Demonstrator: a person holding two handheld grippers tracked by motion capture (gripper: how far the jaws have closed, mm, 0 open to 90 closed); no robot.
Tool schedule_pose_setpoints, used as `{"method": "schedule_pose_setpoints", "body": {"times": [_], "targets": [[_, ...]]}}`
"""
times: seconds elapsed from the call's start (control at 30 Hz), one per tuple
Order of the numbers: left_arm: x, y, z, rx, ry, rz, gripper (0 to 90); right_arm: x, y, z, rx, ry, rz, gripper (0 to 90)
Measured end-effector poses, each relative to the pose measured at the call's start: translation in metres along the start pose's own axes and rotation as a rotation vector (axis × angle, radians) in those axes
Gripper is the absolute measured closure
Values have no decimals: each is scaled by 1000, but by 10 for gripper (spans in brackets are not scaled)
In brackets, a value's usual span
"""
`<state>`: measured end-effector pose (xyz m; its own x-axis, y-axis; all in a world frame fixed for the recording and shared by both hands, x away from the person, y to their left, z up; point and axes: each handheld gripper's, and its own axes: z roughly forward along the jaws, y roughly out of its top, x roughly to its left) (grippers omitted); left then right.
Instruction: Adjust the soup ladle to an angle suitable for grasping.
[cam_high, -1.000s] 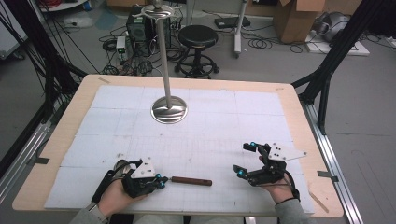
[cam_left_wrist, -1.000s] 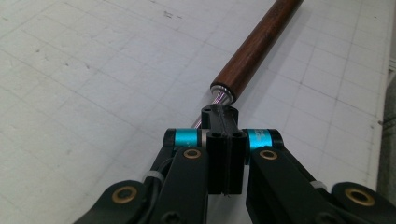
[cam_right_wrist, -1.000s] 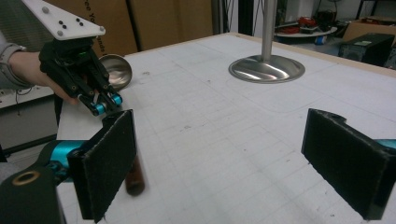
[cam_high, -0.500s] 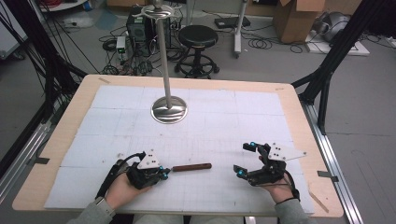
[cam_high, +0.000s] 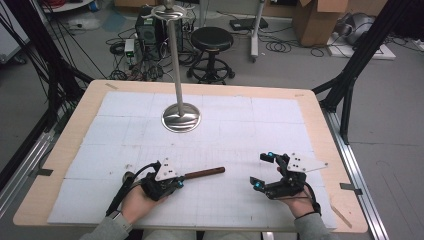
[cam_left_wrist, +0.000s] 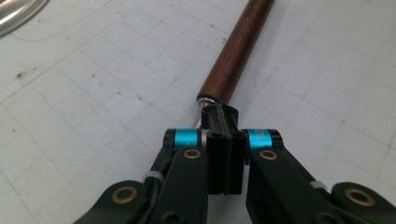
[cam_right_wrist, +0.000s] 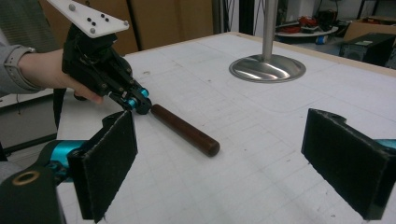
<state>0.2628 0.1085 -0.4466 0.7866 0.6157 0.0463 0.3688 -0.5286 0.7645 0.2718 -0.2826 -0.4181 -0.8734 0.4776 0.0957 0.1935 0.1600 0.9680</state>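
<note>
left gripper pinching rod end, right gripper idle

my left gripper (cam_high: 176, 182) is clamping its jaws on the metal tip of a brown wooden rod (cam_high: 204, 173), which is lying on the white gridded mat (cam_high: 240, 125) pointing toward my right gripper (cam_high: 262, 171). that one is resting well apart, jaws spread wide, gripping nothing. a steel stand (cam_high: 180, 116) is sitting farther back.

Wooden rod (cam_left_wrist: 233, 56) smooth brown; stand base (cam_high: 181, 118) glossy metal (mirror-like).
</note>
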Motion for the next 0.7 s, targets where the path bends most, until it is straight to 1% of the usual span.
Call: {"method": "schedule_pose_setpoints", "body": {"times": [0.07,0.17,0.23,0.27,0.3,0.33,0.37,0.43,0.47,0.5,0.53,0.6,0.63,0.67,0.7], "targets": [[-2,1,1,-2,16,8,899,0,0,0,1,1,-1,95],[-2,1,1,-6,15,8,899,0,0,0,1,3,1,95],[-2,1,0,-6,9,5,899,0,0,0,-2,2,2,95],[-2,2,-4,-23,-4,3,899,0,0,-1,1,3,1,95],[-2,2,-4,-23,-4,3,899,0,0,-1,1,3,1,95],[-2,3,-12,-53,-30,-6,899,0,0,0,-1,5,0,95],[-2,3,-12,-53,-30,-6,899,0,0,0,-1,5,0,95],[-2,4,-20,-71,-39,-8,899,1,0,-1,0,5,5,95],[1,4,-28,-100,-56,-17,898,0,0,-1,-3,4,0,95],[1,4,-28,-100,-56,-17,898,0,0,-1,-3,4,0,95],[5,4,-38,-124,-72,-23,897,0,0,-1,-1,6,-1,95],[10,4,-46,-162,-84,-29,897,0,0,-1,-2,4,-1,95],[14,4,-50,-181,-93,-40,897,0,0,-1,0,5,0,95],[14,4,-50,-181,-93,-40,896,1,0,-1,1,4,1,95],[20,4,-57,-204,-113,-50,893,1,0,-1,1,4,3,95]]}}
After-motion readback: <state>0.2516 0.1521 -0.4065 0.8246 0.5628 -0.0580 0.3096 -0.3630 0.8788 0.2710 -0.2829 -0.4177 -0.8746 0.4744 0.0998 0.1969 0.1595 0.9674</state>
